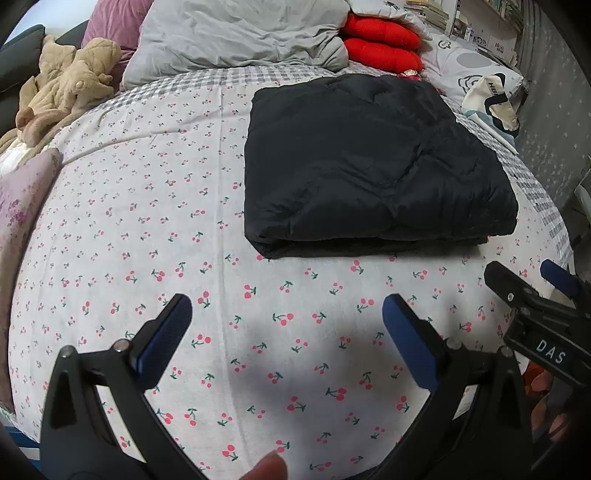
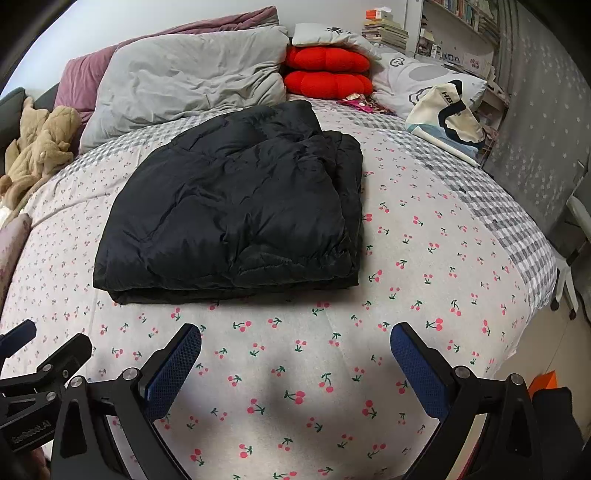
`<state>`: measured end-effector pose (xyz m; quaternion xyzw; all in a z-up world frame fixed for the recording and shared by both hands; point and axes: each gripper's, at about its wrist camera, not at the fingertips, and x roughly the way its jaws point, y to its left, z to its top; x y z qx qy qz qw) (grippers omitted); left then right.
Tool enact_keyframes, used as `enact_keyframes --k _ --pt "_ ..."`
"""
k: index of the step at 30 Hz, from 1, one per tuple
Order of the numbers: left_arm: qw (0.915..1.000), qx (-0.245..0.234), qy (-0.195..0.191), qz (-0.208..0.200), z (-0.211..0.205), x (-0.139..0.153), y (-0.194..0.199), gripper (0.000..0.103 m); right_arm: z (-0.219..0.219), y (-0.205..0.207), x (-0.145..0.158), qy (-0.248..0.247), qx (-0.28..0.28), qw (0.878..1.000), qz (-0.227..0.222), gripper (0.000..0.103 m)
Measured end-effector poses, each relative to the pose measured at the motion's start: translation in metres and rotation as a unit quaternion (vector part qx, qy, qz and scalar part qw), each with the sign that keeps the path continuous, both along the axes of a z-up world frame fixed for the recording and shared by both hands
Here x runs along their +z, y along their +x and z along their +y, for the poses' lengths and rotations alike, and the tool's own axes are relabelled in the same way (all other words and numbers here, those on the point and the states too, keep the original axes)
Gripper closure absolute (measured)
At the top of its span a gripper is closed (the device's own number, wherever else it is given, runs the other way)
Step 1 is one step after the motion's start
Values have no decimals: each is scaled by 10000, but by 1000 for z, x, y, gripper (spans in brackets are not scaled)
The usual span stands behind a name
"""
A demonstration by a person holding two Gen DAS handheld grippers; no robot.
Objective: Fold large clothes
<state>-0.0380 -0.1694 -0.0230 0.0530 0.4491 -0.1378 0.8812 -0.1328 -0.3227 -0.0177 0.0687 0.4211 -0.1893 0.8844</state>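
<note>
A black puffy jacket point(image 1: 373, 162) lies folded into a thick rectangle on the cherry-print bed sheet point(image 1: 147, 221); in the right wrist view the jacket point(image 2: 236, 210) sits just beyond the fingers. My left gripper point(image 1: 286, 314) hovers open over bare sheet, short of the jacket's near edge, nothing between its blue pads. My right gripper point(image 2: 295, 343) is likewise open and holds nothing. The right gripper point(image 1: 528, 280) also shows at the right edge of the left wrist view, and the left gripper point(image 2: 44, 347) appears at the lower left of the right wrist view.
At the head of the bed lie a grey pillow point(image 2: 192, 77), two red cushions point(image 2: 327, 70), a white printed pillow point(image 2: 417, 77) and a cream tote bag point(image 2: 443, 110). A tan plush toy point(image 1: 66, 85) sits at the left. Bookshelves point(image 2: 458, 22) and a grey curtain point(image 2: 546, 110) border the right.
</note>
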Motion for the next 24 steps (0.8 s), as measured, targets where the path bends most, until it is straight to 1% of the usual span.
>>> enact_keyframes --k 24 --pt "10000 -28 15 34 -3 -1 0 1 -3 -1 -2 -32 21 10000 27 0"
